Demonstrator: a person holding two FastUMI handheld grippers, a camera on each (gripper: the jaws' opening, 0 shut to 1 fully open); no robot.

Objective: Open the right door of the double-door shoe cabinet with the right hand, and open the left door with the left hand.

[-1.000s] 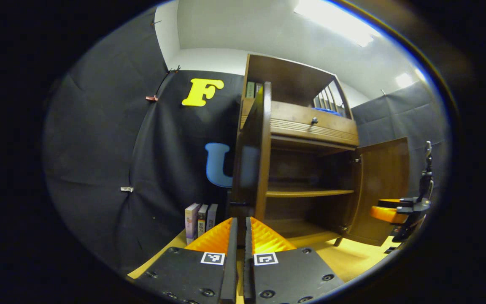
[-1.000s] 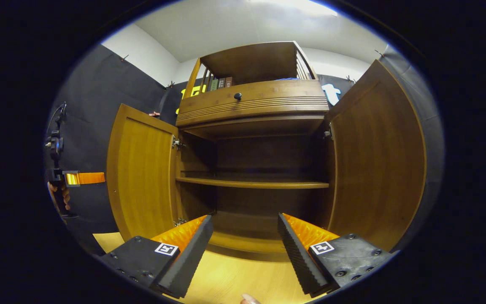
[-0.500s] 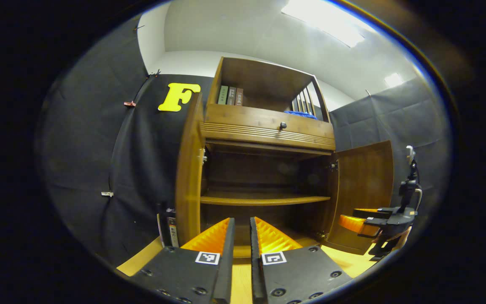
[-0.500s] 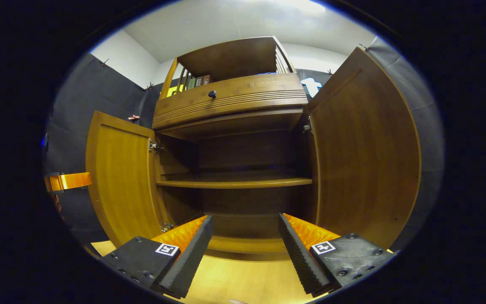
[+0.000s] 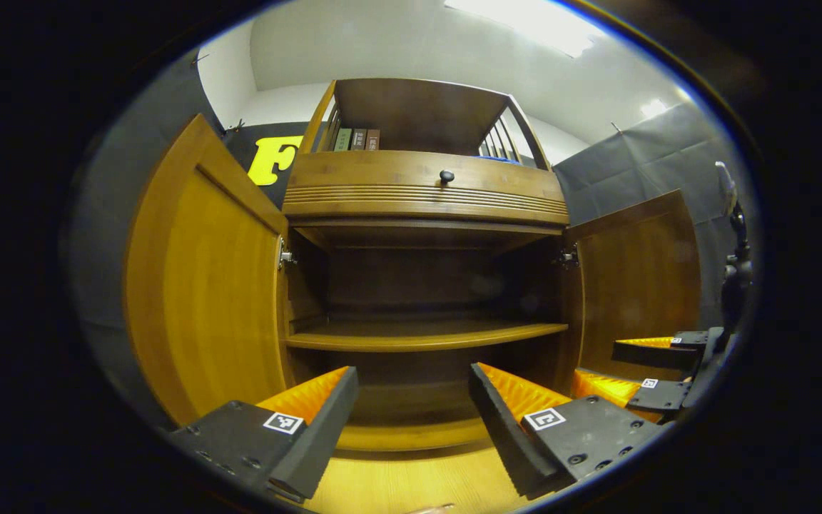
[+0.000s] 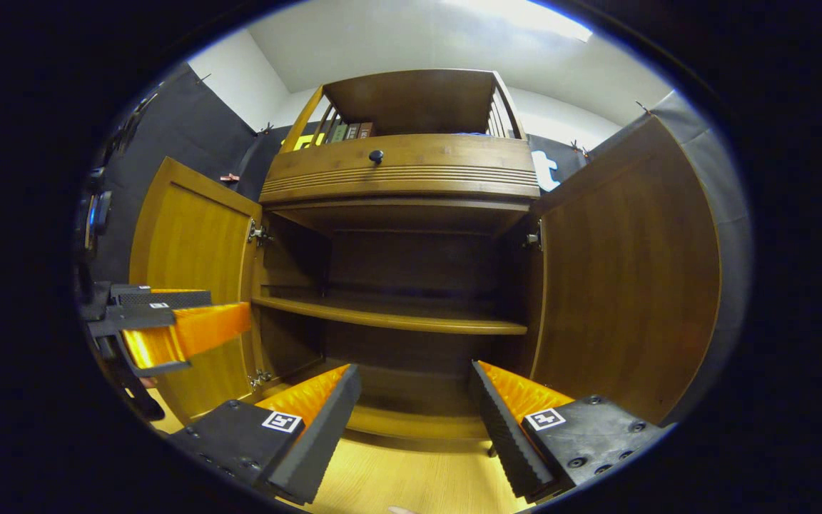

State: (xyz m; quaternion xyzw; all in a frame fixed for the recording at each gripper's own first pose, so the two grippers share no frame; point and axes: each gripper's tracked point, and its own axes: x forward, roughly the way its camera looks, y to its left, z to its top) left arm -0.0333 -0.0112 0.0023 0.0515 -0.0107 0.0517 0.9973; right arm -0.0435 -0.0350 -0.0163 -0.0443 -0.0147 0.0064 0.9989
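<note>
The wooden shoe cabinet (image 5: pixel 425 200) (image 6: pixel 404 171) stands with both doors swung wide. Its left door (image 5: pixel 197 285) (image 6: pixel 193 250) and right door (image 5: pixel 639 271) (image 6: pixel 632 264) angle outward, baring a dark interior with one shelf (image 5: pixel 418 335) (image 6: pixel 389 318). My left gripper (image 5: pixel 411 400) is open in front of the cabinet, holding nothing; in the right gripper view it appears at the far left (image 6: pixel 168 332) before the left door. My right gripper (image 6: pixel 414 400) is open and holds nothing too; in the left gripper view it sits at the far right (image 5: pixel 639 368) near the right door.
A drawer with a dark knob (image 5: pixel 447 175) (image 6: pixel 376 154) tops the opening. Above it an open shelf holds several books (image 5: pixel 354 139). The cabinet rests on a light wooden floor (image 5: pixel 411 485) (image 6: pixel 411 478), with black cloth walls on both sides.
My left gripper went from shut to open and turned right to face the cabinet's inside, so the left door now shows broadside. The right gripper view shifted slightly.
</note>
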